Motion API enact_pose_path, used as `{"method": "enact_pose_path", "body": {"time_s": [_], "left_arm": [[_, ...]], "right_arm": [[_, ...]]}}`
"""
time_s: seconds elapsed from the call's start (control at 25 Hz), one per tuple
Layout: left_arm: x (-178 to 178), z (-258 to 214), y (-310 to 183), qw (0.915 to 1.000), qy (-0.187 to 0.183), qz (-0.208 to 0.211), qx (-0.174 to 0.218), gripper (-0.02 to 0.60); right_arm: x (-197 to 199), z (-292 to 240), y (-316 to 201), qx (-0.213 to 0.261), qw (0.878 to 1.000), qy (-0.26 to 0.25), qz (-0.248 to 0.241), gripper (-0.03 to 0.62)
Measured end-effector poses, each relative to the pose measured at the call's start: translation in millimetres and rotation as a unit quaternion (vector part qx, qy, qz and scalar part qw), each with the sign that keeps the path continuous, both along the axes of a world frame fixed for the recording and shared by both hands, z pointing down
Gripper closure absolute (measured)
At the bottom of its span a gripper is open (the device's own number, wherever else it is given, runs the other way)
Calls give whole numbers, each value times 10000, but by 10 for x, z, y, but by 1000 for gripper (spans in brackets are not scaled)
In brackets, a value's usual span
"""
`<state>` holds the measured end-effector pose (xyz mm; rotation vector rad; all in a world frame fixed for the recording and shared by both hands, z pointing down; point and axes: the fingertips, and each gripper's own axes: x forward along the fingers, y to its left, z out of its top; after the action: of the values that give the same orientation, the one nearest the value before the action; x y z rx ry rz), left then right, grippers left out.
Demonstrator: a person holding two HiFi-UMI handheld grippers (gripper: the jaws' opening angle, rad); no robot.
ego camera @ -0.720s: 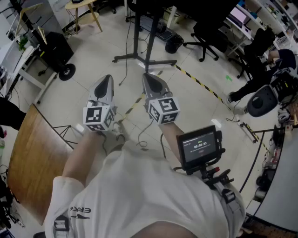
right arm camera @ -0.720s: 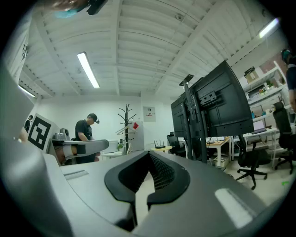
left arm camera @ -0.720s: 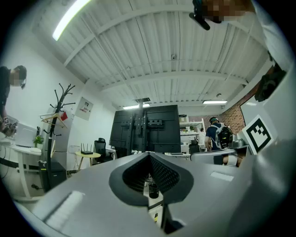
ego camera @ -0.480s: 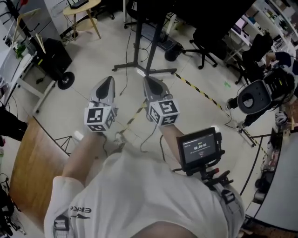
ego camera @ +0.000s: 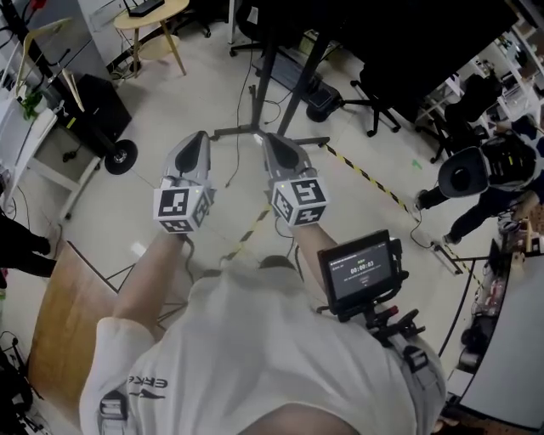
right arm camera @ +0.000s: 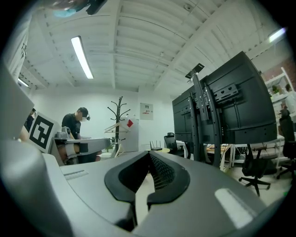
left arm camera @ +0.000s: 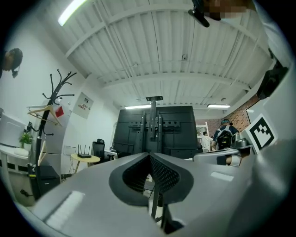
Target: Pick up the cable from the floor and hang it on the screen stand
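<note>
Thin dark cable [ego camera: 230, 166] lies on floor [ego camera: 161, 110] by base of screen stand [ego camera: 265, 93], seen btwn the 2 tools in head view. Left tool [ego camera: 195, 143] clenched, nothing in it. Right tool [ego camera: 274, 146] clenched too, empty. Both held side by side above floor, pointing twd stand. Yellow-black tape [ego camera: 367, 176] on floor to right.

We count two: left gripper [ego camera: 201, 136] and right gripper [ego camera: 269, 138]. One screen stand [ego camera: 264, 85], one round table [ego camera: 153, 12], one coat rack [left arm camera: 56, 92].
</note>
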<state>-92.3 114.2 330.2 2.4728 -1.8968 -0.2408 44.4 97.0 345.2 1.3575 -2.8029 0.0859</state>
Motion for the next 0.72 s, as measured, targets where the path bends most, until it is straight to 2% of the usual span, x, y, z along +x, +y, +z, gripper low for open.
{"method": "enact_pose_path", "body": {"time_s": [0.4, 0.72], "left_arm": [[-131, 187, -560, 9998, 17, -89, -171, 578], [-165, 236, -1432, 9993, -139, -300, -161, 579]], "right_arm": [[-106, 157, -590, -127, 9999, 17, -39, 582], [-136, 225, -1510, -84, 9997, -125, -211, 582]]}}
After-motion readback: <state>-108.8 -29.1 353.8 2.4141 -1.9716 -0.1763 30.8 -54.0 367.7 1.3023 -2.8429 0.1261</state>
